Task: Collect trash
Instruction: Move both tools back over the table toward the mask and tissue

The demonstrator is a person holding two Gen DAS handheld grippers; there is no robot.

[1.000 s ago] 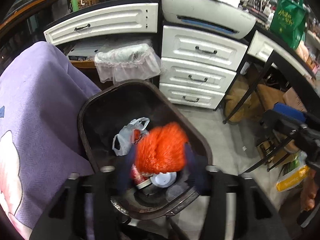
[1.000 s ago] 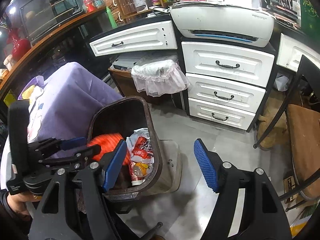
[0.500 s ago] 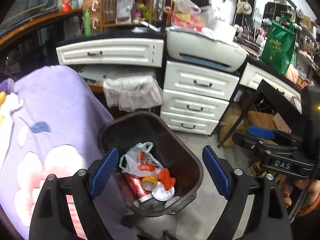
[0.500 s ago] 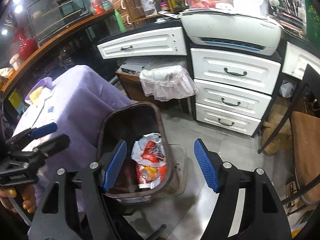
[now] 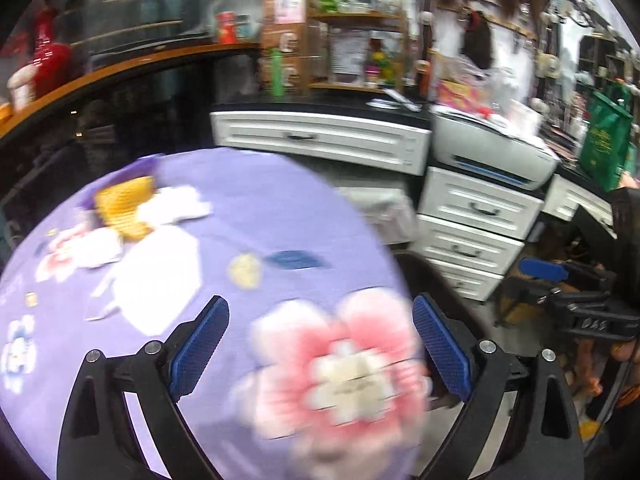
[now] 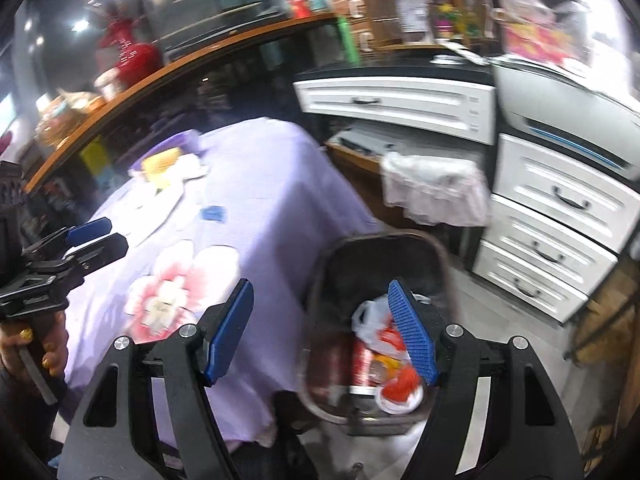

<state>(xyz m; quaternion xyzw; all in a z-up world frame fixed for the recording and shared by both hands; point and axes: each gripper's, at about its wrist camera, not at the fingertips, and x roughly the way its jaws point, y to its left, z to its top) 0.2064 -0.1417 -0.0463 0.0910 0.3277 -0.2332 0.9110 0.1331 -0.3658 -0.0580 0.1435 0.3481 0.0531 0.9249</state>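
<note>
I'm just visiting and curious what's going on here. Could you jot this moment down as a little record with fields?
Setting: cluttered room, white drawers behind
Table: purple flowered cloth, scraps lying on it
Bin: dark trash bin beside the table, holding a plastic bag and wrappers
Left gripper: empty, jaws opening, over the cloth
Right gripper: open, empty, above the bin's edge

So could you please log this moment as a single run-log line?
left gripper: jaws opening, empty, over purple tablecloth | right gripper: jaws open, empty | bin: holds trash | tablecloth: scraps remain
</note>
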